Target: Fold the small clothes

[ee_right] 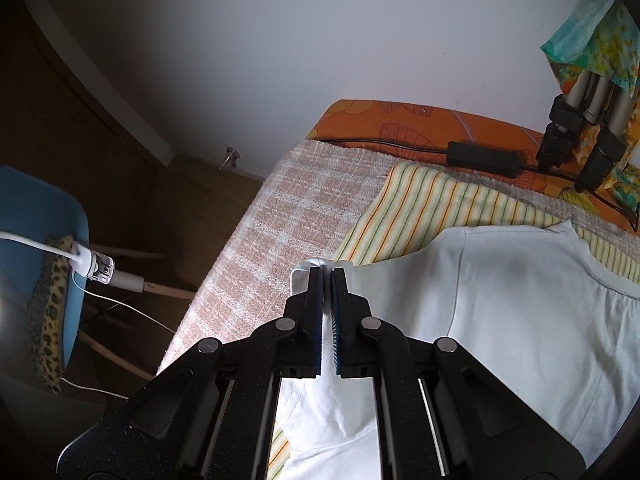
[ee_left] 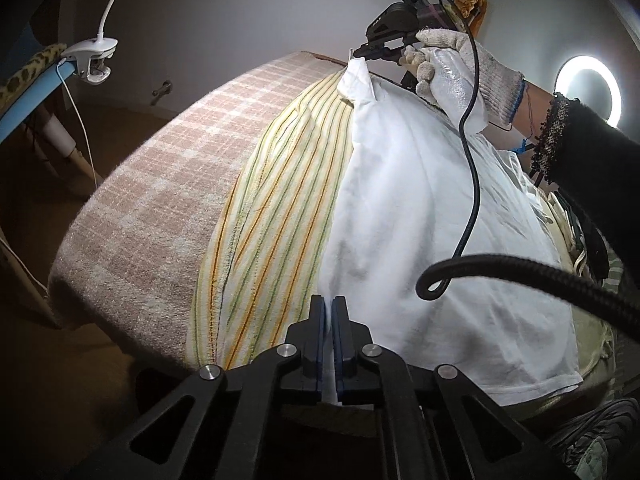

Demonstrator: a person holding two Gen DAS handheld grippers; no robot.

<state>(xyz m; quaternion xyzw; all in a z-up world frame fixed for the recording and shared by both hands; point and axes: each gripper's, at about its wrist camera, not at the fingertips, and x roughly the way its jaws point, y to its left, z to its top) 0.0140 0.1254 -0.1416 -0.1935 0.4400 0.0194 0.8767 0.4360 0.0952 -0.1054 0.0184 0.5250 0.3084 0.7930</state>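
A white T-shirt (ee_left: 432, 216) lies on a yellow striped towel (ee_left: 276, 216) on the bed. My left gripper (ee_left: 330, 304) is shut on the shirt's near edge; white fabric shows between its pads. My right gripper (ee_left: 362, 53), held by a gloved hand, is shut on the far corner of the shirt and lifts it. In the right wrist view the right gripper (ee_right: 328, 274) pinches a fold of the white shirt (ee_right: 520, 320), with the striped towel (ee_right: 440, 196) beyond it.
A pink checked blanket (ee_left: 160, 200) covers the bed. A blue chair (ee_right: 60, 240) with a clip lamp (ee_left: 94, 56) stands left. A black cable (ee_left: 472, 184) hangs across the shirt. A ring light (ee_left: 588, 92) glows right. A tripod (ee_right: 576, 136) and power adapter (ee_right: 480, 158) rest on an orange sheet.
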